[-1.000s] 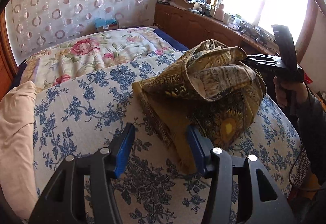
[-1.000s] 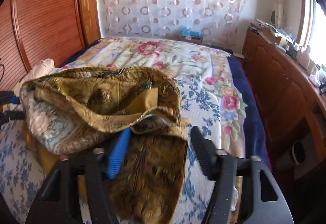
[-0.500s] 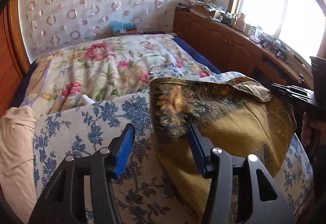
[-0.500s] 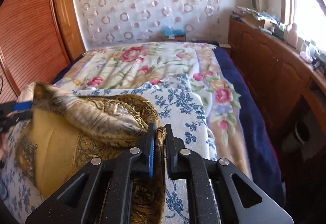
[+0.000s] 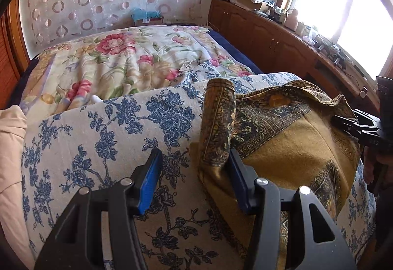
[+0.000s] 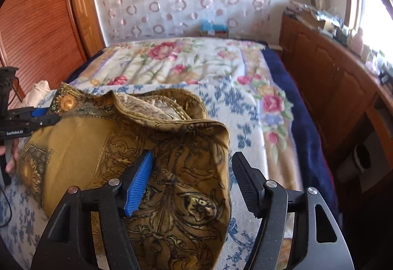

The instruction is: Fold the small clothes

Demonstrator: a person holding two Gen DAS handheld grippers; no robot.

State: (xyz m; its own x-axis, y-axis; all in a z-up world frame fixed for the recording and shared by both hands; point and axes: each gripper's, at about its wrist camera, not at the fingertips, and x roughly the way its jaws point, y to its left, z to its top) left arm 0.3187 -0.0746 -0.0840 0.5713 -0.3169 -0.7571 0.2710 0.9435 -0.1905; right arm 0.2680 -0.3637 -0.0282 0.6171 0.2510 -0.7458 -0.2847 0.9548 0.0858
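Garment (image 6: pixel 103 154), gold-patterned, lies half-folded on the blue-flowered sheet (image 5: pixel 103 147). My right gripper (image 6: pixel 191 181) has just been opening, jaws apart above the cloth; my left gripper (image 5: pixel 194 179) stands apart, 1 raised fold between its pads unpinched. Next, I judge: flatten that fold.

Garment (image 5: pixel 289 147) on bedsheet (image 5: pixel 110 142); quilt (image 5: pixel 118 59) behind; cabinet (image 5: pixel 270 41) right.
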